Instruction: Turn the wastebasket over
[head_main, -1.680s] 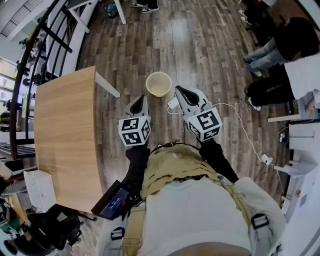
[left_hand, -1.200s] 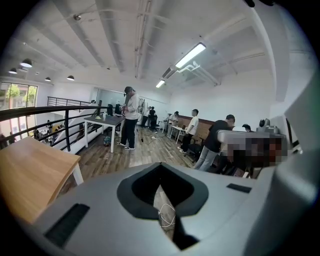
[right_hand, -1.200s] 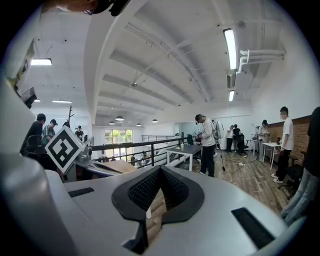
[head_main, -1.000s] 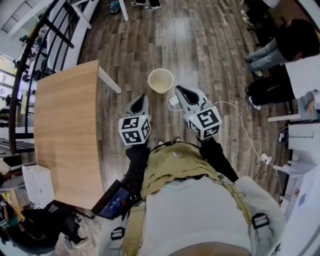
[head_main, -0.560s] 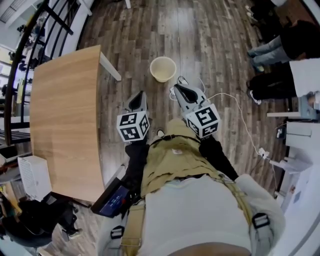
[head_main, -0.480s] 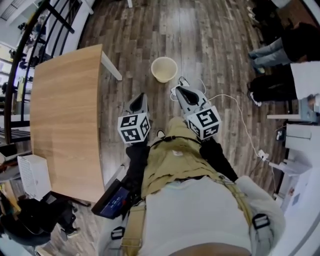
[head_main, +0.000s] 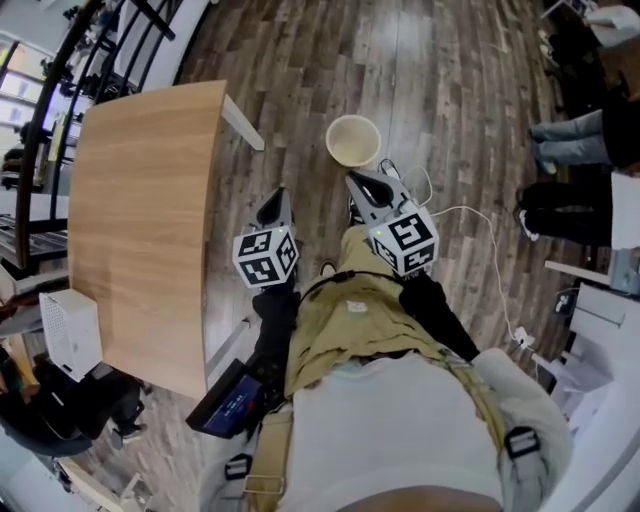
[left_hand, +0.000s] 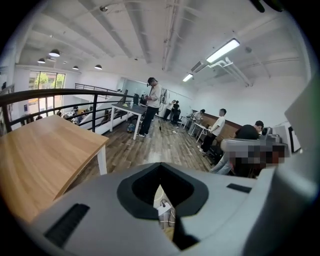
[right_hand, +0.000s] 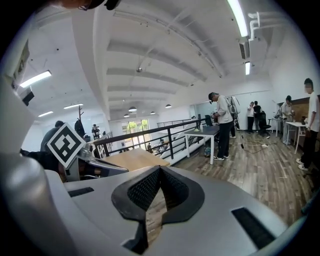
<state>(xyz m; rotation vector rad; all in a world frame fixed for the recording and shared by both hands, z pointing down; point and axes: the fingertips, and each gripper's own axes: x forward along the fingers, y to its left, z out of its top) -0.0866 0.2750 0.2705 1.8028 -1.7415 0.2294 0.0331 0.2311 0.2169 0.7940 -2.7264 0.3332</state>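
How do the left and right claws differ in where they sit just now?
The right claw has its tip close beside the wastebasket; the left claw is farther from it, nearer the wooden table. In the head view the right claw slants up-left toward the wastebasket, while the left claw points almost straight up. Both are shut and hold nothing.

Counted: one wastebasket (head_main: 352, 140). Two tongs, namely left tongs (head_main: 277, 195) and right tongs (head_main: 353, 180). Two marker cubes, one (head_main: 265, 257) on the left and one (head_main: 405, 238) on the right. One wooden worktop (head_main: 140, 200). One white slatted box (head_main: 70, 330). One white cable (head_main: 499, 275). One dark screen device (head_main: 232, 400). Two pairs of legs (head_main: 580, 135) at the right edge.
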